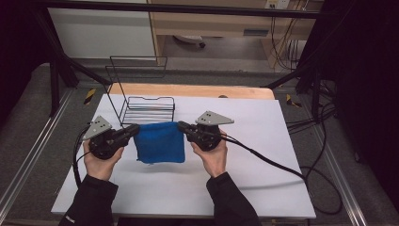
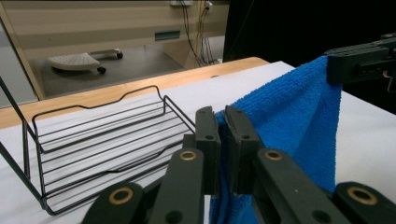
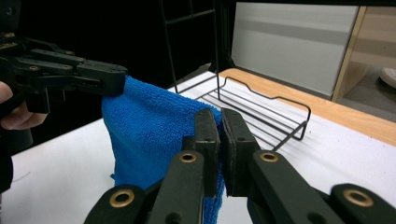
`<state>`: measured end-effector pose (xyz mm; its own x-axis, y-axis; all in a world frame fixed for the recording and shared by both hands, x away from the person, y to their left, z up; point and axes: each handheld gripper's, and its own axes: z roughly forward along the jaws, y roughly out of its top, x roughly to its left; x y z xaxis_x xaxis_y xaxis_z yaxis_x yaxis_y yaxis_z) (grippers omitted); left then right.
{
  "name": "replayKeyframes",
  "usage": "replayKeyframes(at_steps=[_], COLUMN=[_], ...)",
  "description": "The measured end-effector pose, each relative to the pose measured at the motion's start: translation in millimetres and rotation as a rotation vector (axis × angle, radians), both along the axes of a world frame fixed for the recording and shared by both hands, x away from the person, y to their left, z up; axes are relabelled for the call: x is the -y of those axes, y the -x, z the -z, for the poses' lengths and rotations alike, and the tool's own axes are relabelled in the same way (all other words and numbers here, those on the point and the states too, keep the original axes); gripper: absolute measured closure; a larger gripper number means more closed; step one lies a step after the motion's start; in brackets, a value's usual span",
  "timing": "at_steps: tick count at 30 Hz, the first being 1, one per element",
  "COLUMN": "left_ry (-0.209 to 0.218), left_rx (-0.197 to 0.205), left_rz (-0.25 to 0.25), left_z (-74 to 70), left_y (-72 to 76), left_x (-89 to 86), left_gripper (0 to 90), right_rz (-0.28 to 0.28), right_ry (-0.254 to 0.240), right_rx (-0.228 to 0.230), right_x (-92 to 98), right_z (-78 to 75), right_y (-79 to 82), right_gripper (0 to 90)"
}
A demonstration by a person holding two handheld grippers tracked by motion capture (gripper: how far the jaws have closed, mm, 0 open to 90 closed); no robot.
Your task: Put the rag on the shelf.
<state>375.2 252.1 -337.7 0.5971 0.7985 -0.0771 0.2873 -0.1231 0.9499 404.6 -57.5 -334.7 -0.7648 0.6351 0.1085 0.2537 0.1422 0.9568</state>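
Forearms enter at near edge; L gripper (image 1: 133, 131) and R gripper (image 1: 183, 127) each pinch an upper corner of blue cloth (image 1: 159, 143), jaws clamped tight on it. Cloth hangs mid-table, just near of wire rack (image 1: 148, 109). Tip: keep top edge taut & level; lift both hands evenly.

A laboratory recording station rather than a home. The table (image 1: 263, 188) is a wooden board covered by a plain white sheet, enclosed by a black metal frame (image 1: 61, 56) with dark curtains on the left and right. Bundles of black cables (image 1: 324, 188) trail over the grey carpeted floor (image 1: 28, 132) at the right, and yellow-black hazard tape (image 1: 89, 95) marks the floor rails. At the far side stand light wooden office furniture (image 1: 211, 23) and a wheeled chair base (image 2: 77, 60).
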Motion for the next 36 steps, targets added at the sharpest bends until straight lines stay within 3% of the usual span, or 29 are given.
replayKeyframes(at_steps=[20,36], left_ry=[0.049,0.132], left_rx=[0.089,0.167], left_rz=[-0.029,-0.055], left_z=[-30.3,-58.4], left_y=[0.9,-4.6], left_x=[-8.9,-25.3], left_gripper=[84.5,84.8], right_rz=[0.015,0.022], right_ry=[-0.056,-0.087], right_rx=[0.099,0.171], right_x=[-10.2,-26.0], right_z=[-31.3,-61.2], right_y=[1.3,-3.4], right_gripper=[86.8,86.9])
